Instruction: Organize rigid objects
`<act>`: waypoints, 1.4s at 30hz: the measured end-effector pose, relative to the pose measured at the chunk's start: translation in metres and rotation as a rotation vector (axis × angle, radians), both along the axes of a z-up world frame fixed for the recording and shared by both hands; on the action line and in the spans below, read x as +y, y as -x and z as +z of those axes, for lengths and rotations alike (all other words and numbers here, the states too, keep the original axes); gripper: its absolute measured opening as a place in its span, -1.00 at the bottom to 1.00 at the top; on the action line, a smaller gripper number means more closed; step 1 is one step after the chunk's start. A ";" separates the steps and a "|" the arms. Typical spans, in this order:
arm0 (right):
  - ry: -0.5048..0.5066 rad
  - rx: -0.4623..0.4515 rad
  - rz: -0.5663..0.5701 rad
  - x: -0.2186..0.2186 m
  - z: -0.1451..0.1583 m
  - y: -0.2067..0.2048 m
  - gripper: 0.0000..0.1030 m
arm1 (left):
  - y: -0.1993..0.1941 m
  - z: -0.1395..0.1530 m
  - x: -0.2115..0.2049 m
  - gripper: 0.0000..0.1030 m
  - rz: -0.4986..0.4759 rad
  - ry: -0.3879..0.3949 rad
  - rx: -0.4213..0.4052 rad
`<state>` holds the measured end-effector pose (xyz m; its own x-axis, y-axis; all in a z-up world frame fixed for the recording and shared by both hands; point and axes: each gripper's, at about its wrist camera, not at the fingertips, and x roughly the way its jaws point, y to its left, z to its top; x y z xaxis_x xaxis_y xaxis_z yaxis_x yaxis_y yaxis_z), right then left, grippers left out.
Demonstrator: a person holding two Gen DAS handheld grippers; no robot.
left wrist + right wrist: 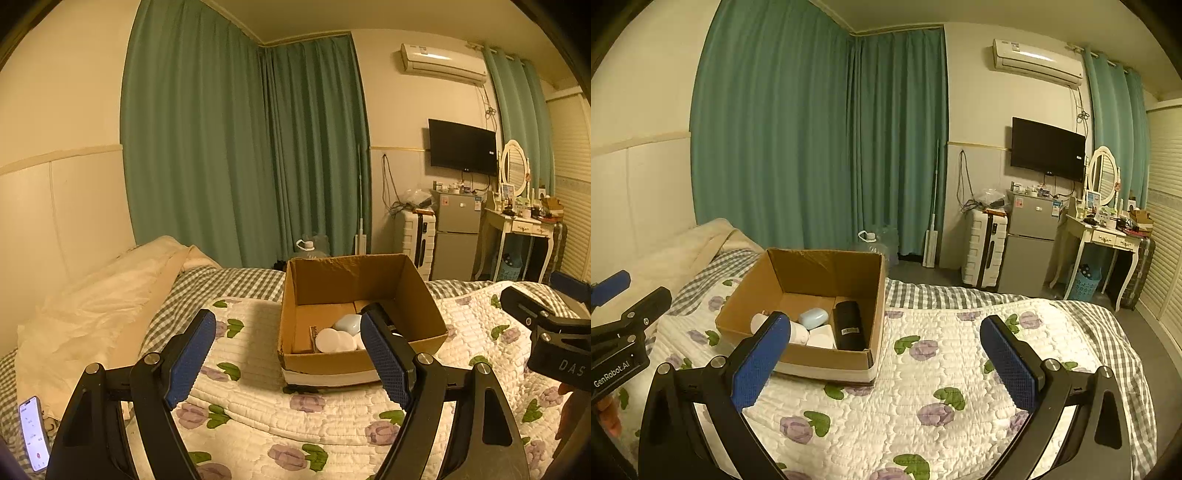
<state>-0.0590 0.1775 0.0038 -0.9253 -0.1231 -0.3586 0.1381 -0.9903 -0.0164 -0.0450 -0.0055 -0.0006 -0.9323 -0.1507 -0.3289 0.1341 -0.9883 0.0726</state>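
An open cardboard box [417, 295] stands on the floral quilt and also shows in the right wrist view [750, 295]. Inside lie a light blue case [813, 317], a black cylinder [849, 325], white round containers [334, 340] and a tan block [304, 328]. My left gripper [291, 354] is open and empty, held above the quilt just in front of the box. My right gripper [890, 362] is open and empty, above the quilt to the right of the box.
A phone [34, 432] lies at the bed's left edge beside pillows [92, 306]. Past the bed are a water jug [871, 240], a white suitcase [984, 254], a small fridge [1030, 243] and a dressing table [1104, 236]. Green curtains [812, 129] hang behind.
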 end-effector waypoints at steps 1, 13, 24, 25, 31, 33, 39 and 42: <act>0.000 -0.002 0.002 0.000 0.000 0.000 1.00 | 0.000 0.000 0.000 0.61 0.000 -0.002 -0.001; -0.002 -0.014 0.007 0.000 -0.001 0.000 1.00 | 0.001 -0.003 -0.001 0.61 -0.003 -0.006 -0.021; -0.001 -0.018 0.008 -0.001 -0.002 0.001 1.00 | 0.002 -0.006 0.001 0.61 -0.011 -0.003 -0.032; 0.000 -0.019 0.007 -0.001 -0.002 0.001 1.00 | 0.002 -0.006 0.001 0.61 -0.010 -0.003 -0.032; 0.002 -0.021 0.009 0.000 -0.002 0.001 1.00 | 0.002 -0.006 -0.001 0.61 -0.008 -0.011 -0.032; 0.002 -0.019 0.007 -0.001 -0.002 0.001 1.00 | 0.001 -0.006 -0.001 0.61 -0.006 -0.009 -0.033; 0.005 -0.023 0.005 0.000 -0.003 0.002 1.00 | 0.001 -0.006 -0.001 0.61 -0.001 -0.008 -0.034; 0.007 -0.025 0.003 0.000 -0.004 0.002 1.00 | 0.000 -0.006 -0.001 0.61 -0.004 -0.007 -0.034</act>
